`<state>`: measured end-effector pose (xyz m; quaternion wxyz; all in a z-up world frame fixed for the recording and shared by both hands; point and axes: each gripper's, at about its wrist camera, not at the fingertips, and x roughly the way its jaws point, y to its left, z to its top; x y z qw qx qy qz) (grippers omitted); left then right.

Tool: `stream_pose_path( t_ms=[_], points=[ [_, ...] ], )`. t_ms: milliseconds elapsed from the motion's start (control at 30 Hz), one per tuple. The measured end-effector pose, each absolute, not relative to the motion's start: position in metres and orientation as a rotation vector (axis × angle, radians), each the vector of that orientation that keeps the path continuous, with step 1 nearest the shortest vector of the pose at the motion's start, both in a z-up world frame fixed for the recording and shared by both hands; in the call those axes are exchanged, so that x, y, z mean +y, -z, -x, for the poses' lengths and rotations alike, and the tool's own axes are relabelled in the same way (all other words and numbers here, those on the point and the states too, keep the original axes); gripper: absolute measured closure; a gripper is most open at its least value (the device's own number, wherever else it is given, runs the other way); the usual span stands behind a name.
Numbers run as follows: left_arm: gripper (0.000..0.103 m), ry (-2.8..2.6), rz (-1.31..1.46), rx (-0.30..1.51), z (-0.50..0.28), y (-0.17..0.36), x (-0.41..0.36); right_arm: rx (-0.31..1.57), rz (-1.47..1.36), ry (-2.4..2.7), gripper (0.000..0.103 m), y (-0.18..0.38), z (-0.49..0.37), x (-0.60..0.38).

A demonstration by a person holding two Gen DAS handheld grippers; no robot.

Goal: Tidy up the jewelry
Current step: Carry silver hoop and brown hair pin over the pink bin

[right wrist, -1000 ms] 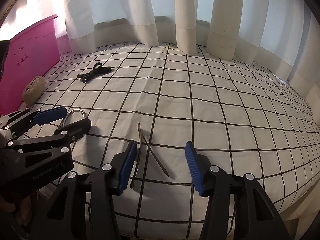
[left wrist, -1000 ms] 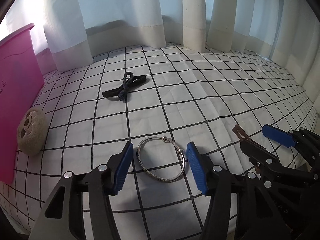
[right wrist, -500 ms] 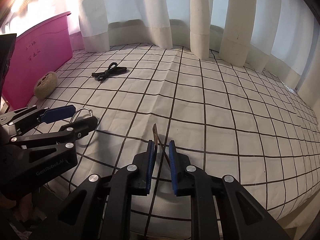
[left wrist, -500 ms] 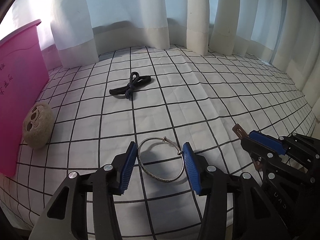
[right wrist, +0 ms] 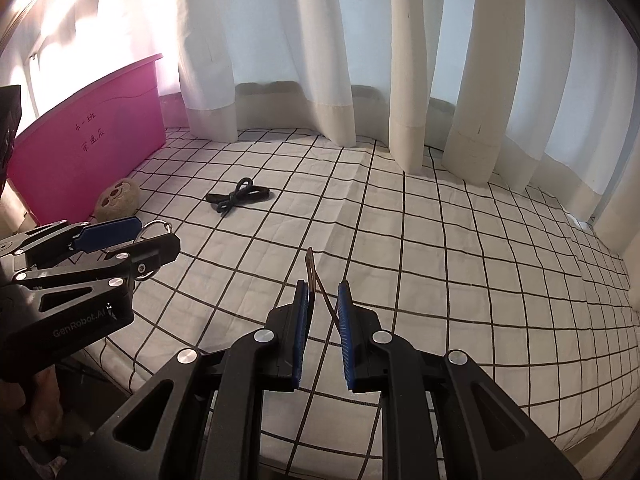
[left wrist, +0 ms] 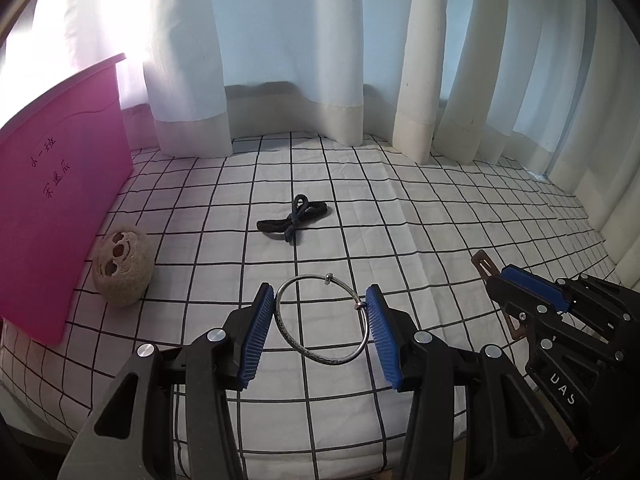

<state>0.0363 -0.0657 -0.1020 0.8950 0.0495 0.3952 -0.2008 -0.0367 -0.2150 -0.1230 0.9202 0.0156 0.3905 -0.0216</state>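
My left gripper [left wrist: 320, 308] is shut on a silver bangle [left wrist: 322, 320], its blue pads touching both sides, held above the checked cloth. The bangle's top also shows in the right wrist view [right wrist: 154, 226]. My right gripper [right wrist: 324, 300] is shut on a brown hair clip [right wrist: 318, 280], whose prongs stick out forward; the clip tip also shows in the left wrist view [left wrist: 482, 262]. A black knotted hair tie [left wrist: 294, 222] lies on the cloth further back, also in the right wrist view [right wrist: 238, 196].
A pink bin [left wrist: 52, 200] stands at the left, with a round beige woven ball [left wrist: 122, 274] beside it. White curtains [left wrist: 280, 60] hang along the back. The checked cloth [left wrist: 400, 220] ends at a front edge below the grippers.
Both grippers closed on their items and rose: the left on the bangle, the right on the hair clip, both items now lifted off the cloth.
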Motion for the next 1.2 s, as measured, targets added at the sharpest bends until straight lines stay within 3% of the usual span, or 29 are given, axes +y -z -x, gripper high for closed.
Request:
stream_pose_path(
  t_ms=[400, 733, 1200],
  points=[
    [0.057, 0.233, 0.033, 0.685, -0.023, 0.009, -0.019, 0.641, 0.027, -0.157, 0.088, 0.029, 0.013, -0.203],
    [0.056, 0.001, 0.11, 0.593, -0.013, -0.052, 0.054, 0.54, 0.046, -0.401, 0.088, -0.028, -0.03, -0.139],
    [0.056, -0.071, 0.14, 0.49, -0.056, -0.097, 0.162, 0.457, 0.065, -0.516, 0.088, -0.088, -0.088, -0.018]
  ],
)
